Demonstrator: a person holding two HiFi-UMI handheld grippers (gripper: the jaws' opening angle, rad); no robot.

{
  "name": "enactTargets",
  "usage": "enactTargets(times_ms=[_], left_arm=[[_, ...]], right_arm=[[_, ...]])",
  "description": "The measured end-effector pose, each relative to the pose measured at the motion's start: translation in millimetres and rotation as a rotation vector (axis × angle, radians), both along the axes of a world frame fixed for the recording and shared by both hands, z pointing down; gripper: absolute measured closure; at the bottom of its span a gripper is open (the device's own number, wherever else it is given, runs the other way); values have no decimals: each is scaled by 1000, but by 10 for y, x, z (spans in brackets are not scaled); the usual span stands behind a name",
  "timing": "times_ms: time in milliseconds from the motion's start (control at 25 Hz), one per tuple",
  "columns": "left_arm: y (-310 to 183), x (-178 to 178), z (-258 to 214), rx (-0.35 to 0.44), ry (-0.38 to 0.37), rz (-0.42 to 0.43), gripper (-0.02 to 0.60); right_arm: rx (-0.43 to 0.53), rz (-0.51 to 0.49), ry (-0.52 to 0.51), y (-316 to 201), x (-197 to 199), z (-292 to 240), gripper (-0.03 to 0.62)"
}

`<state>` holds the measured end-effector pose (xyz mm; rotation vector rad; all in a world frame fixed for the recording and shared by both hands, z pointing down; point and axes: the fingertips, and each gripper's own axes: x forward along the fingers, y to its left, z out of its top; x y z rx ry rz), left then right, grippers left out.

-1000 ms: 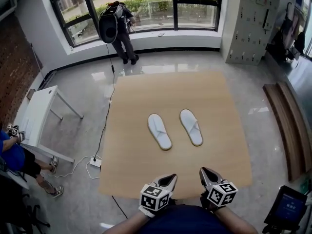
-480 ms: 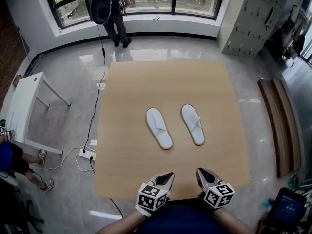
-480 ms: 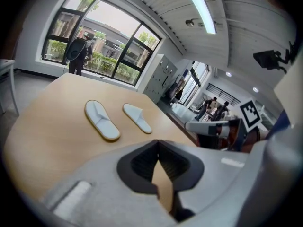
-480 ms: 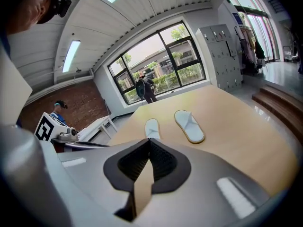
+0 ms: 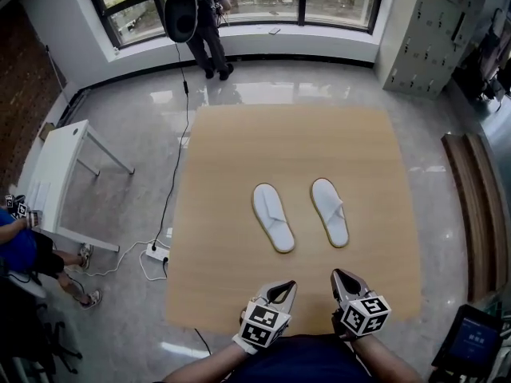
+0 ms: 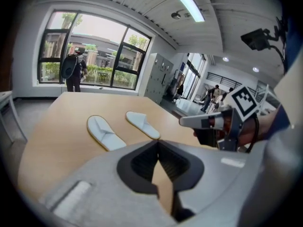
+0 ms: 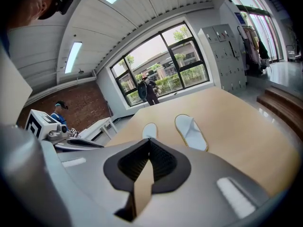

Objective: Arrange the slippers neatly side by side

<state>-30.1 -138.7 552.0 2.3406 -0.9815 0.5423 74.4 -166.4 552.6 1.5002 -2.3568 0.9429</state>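
Two slippers (image 5: 273,217) lie apart on tan surface (image 5: 239,150) beside white table (image 5: 56,174).

Grey left tool (image 5: 287,286), grey right tool (image 5: 338,275), black-white marker cubes (image 5: 263,325), navy top (image 5: 303,363)

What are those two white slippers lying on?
The left slipper and right slipper lie flat on a plain tan wooden surface. The part directly beneath their soles is covered, so unseen.
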Motion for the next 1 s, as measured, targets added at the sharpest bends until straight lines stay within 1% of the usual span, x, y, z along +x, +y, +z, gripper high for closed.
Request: enactTargets(times_ms=[80,200,240,360,400,480,600,760,840,1000], left_arm=[[-117,-62,72,48,-60,-22,577],[-271,-77,130,92,-106,-27,577],[-330,-90,146,121,-126,-22,578],[-498,-201,265,236,-237,7,578],[-548,-250,326,254,-267,13,578],[-655,-331,454,248,-295,21,578],[-810,-391,618,213,-329,39,578],[-907,-525,726,180,-369,19,578],[-1014,-499,784,176,-373,4,578],[-1367,-331,974,148,-345,-18,578]], right_arm=[[25,1,14,-145,82,28,583],[42,6,45,-331,275,99,583],[48,9,59,-392,336,121,583],[67,25,102,-552,465,185,583],[70,31,110,-601,488,207,583],[73,34,118,-716,518,252,583],[74,17,150,-899,567,331,583],[54,-23,227,-1011,580,473,583],[47,-40,254,-1122,643,568,583],[66,-92,319,-1486,786,834,583]])
